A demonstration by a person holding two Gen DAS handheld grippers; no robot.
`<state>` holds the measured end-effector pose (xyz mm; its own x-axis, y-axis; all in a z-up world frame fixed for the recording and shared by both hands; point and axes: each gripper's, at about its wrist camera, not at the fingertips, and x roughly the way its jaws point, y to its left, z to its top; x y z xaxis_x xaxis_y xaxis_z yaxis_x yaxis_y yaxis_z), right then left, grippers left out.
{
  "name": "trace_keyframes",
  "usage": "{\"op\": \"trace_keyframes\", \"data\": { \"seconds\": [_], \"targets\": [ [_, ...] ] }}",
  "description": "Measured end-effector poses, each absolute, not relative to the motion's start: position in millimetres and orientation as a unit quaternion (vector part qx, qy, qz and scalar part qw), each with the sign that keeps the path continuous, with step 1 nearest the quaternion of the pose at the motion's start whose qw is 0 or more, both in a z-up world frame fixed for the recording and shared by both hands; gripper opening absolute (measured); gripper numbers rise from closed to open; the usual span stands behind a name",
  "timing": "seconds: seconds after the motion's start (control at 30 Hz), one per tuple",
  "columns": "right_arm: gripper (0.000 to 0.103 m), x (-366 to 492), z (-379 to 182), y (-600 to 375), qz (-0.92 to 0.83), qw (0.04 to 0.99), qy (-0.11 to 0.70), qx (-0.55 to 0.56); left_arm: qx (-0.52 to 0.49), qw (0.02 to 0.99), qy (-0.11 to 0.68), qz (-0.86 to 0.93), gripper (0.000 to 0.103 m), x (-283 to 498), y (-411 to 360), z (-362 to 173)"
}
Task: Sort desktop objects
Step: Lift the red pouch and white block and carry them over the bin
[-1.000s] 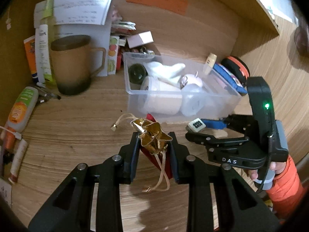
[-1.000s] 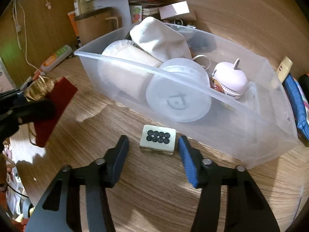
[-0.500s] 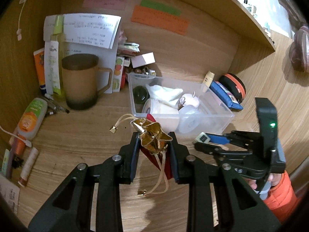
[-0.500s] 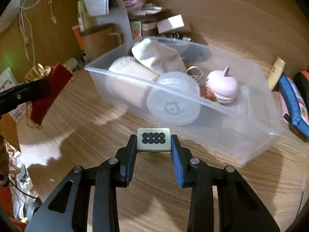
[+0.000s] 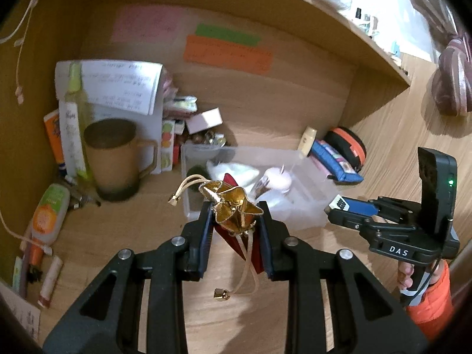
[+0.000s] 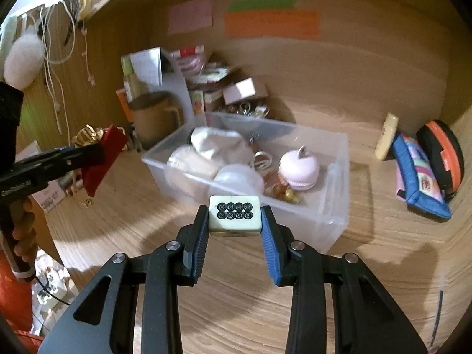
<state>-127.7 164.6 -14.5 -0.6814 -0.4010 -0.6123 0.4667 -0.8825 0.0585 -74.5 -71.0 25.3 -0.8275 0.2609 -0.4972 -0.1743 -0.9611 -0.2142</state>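
Observation:
My left gripper (image 5: 235, 211) is shut on a red pouch with a gold bow (image 5: 233, 209), held in the air; its cords dangle below. The same pouch (image 6: 103, 153) shows at the left of the right wrist view. My right gripper (image 6: 235, 216) is shut on a white mahjong tile (image 6: 235, 216) with black circles, lifted off the desk just in front of the clear plastic bin (image 6: 336, 183). That tile (image 5: 339, 203) and the right gripper (image 5: 342, 209) appear at the right of the left wrist view. The bin (image 5: 312, 206) holds white rolls, a cloth and a pink apple-shaped thing.
A brown mug (image 5: 113, 159), bottles and tubes (image 5: 48, 212) and papers crowd the back left. A blue pouch (image 6: 419, 174) and an orange-black case (image 6: 442, 153) lie at the right. Coloured notes hang on the back wall. A hand in an orange sleeve (image 5: 430, 306) holds the right gripper.
My right gripper closed on the tile and lifted it off the desk. Both grippers rose, the left one still holding the pouch.

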Motion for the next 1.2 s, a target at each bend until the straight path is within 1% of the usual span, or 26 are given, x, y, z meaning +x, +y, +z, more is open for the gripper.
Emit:
{"op": "trace_keyframes", "data": {
  "seconds": [0.3, 0.57, 1.2],
  "targets": [
    [0.031, -137.7, 5.6, 177.4, -0.927, 0.232, 0.042, 0.294, -0.254, 0.128, -0.051, 0.957, 0.028, -92.8, -48.2, 51.1],
    [0.031, -154.5, 15.5, 177.4, -0.930, 0.234, 0.050, 0.280, -0.245, 0.136, -0.038, 0.959, 0.028, -115.6, -33.6, 64.0],
    [0.031, -225.9, 3.9, 165.4, -0.919, 0.244, 0.065, 0.303, -0.283, 0.139, -0.019, 0.949, 0.028, -195.5, -13.3, 51.1]
  ]
}}
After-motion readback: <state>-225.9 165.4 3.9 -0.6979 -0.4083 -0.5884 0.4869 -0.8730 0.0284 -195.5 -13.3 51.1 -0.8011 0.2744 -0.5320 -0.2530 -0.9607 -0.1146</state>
